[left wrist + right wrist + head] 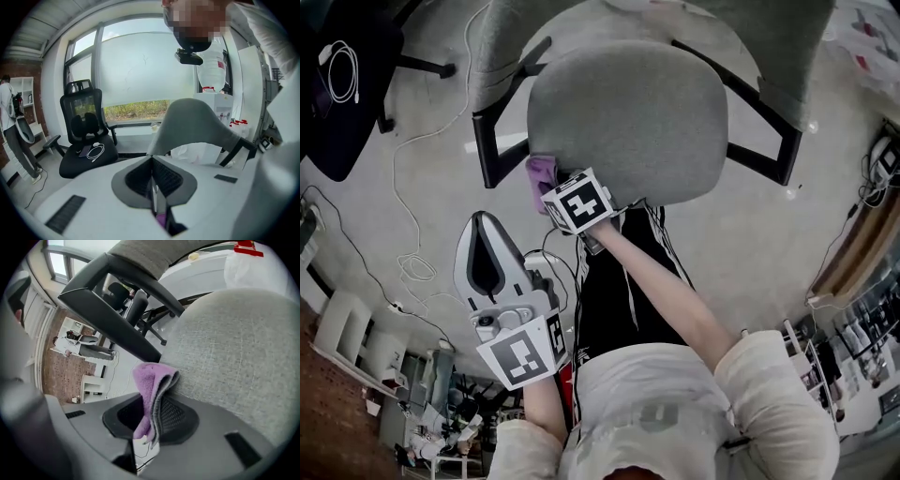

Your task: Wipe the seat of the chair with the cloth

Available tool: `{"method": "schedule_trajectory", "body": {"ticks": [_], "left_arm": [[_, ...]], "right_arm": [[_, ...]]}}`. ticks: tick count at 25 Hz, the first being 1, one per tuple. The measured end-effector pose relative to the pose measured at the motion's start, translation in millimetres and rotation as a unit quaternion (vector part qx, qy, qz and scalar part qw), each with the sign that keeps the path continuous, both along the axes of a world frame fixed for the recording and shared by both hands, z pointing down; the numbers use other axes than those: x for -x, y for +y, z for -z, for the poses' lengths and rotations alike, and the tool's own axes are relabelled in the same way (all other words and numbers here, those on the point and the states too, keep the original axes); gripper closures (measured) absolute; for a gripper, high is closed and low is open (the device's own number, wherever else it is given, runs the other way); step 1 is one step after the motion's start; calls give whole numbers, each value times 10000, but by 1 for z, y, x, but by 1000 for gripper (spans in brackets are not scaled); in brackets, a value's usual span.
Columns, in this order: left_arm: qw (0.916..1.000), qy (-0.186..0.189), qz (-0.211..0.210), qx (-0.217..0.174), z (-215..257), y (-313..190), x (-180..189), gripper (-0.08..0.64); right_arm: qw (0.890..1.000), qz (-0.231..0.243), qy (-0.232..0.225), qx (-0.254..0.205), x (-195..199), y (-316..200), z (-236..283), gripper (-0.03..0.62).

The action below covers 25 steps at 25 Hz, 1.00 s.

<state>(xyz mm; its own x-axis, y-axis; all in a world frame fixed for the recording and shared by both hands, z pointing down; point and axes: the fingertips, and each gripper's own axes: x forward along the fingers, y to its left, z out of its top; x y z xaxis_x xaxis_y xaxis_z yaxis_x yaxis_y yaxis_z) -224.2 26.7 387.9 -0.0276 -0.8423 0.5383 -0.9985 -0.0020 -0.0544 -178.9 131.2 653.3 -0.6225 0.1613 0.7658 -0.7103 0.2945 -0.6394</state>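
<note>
One claw [151, 405] pinches purple cloth [147, 377] at seat [229, 348] edge.

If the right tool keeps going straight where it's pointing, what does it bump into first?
Probably the edge of the grey chair seat: the purple cloth held in the right tool sits right against it. Depth is hard to judge.

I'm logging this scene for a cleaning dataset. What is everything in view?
grey chair: one, grey seat and back with black armrests, centre, in front of the person.
cloth: one, purple, against the seat's near-left edge.
black chair: one, black, upper left.
white cable: one, white, coiled on the black chair.
floor cable: one, white, trailing over the grey floor at left.
left gripper: one, jaws together, off the seat at lower left.
right gripper: one, jaws shut on the cloth.
</note>
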Motion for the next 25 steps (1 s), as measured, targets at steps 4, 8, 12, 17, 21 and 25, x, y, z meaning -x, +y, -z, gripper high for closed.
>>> {"method": "schedule_trajectory", "body": {"ticks": [4,8,12,17,21,25], "left_arm": [[9995,298,-68,-71,3,-13,-16,548],[9985,344,-395,-138,9,-28,-41,548],[9965,376,-712,-211,11,-42,-61,548],[9933,463,-1033,-244,17,-49,-90,548],[9909,491,-1232,-250,22,-49,-107,548],[9895,477,-1340,-254,23,-49,-117,548]], "right_arm": [[9997,-26,191,-142,-27,3,2,505],[9983,-107,519,-243,-84,5,2,505],[9953,-324,885,-206,-157,7,-2,505],[9896,-454,1347,-216,-234,12,0,505],[9825,-569,1754,-266,-288,15,1,505],[9756,-650,2079,-284,-331,18,1,505]]}}
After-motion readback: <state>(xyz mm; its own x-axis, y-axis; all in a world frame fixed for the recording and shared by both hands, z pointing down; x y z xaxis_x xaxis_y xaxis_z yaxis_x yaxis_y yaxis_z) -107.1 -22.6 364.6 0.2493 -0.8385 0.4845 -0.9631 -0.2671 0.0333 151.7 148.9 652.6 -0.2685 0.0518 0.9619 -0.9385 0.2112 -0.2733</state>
